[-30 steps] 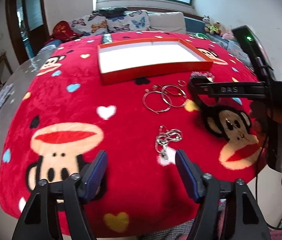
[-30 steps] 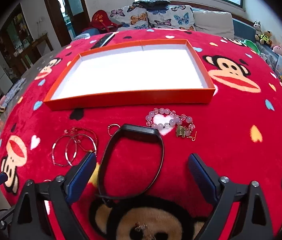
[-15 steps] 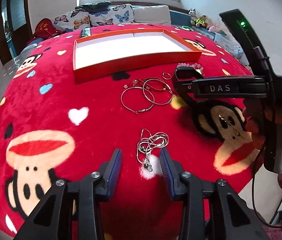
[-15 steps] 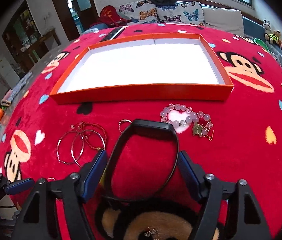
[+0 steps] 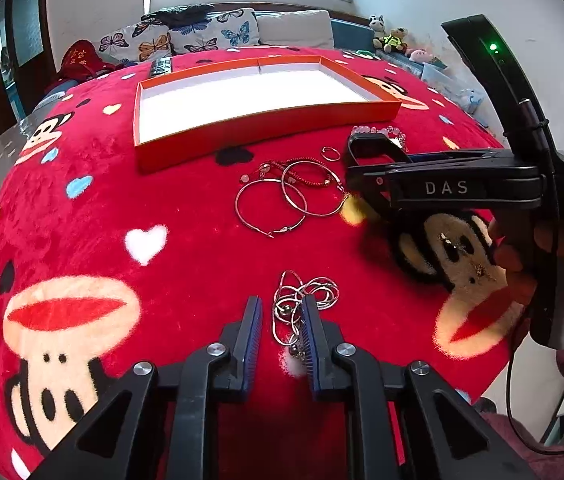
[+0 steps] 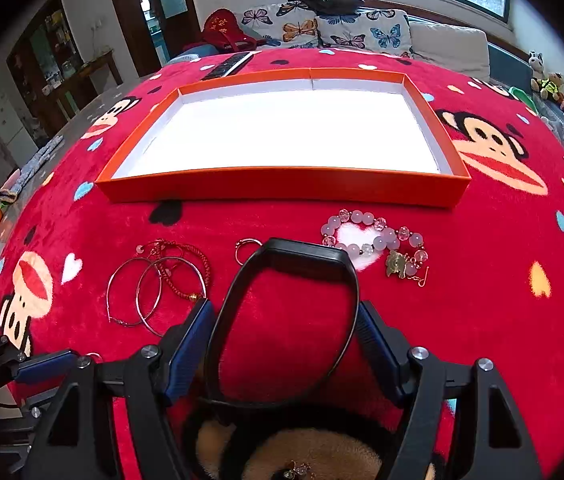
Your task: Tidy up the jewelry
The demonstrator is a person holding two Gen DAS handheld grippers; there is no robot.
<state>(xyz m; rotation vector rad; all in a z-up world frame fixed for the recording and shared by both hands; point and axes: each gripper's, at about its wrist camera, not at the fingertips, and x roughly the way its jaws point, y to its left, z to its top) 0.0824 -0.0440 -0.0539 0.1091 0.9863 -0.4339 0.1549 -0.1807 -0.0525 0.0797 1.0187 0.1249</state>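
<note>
A shallow orange tray [image 5: 265, 130] with a white floor lies at the back of the red monkey-print blanket; it also shows in the right wrist view [image 6: 282, 182]. My left gripper [image 5: 282, 320] is nearly shut around a tangled silver chain necklace [image 5: 306, 298]; the right pad touches it. My right gripper [image 6: 284, 322] is shut on a black fitness band [image 6: 306, 258], its pads against both sides of the loop. Silver hoops and a red cord bracelet [image 5: 290, 196] lie in the middle. A pink bead bracelet [image 6: 374, 240] and a small ring [image 6: 247, 246] lie before the tray.
A remote control [image 6: 231, 64] lies behind the tray. A small earring [image 6: 296, 468] sits on the monkey face near the right gripper. A sofa with butterfly cushions [image 5: 197, 36] stands beyond the table. The blanket's front edge is close under both grippers.
Both grippers have closed: the left one came forward and narrowed around the silver chain, the right one narrowed onto the black band. The jewelry has not moved.
</note>
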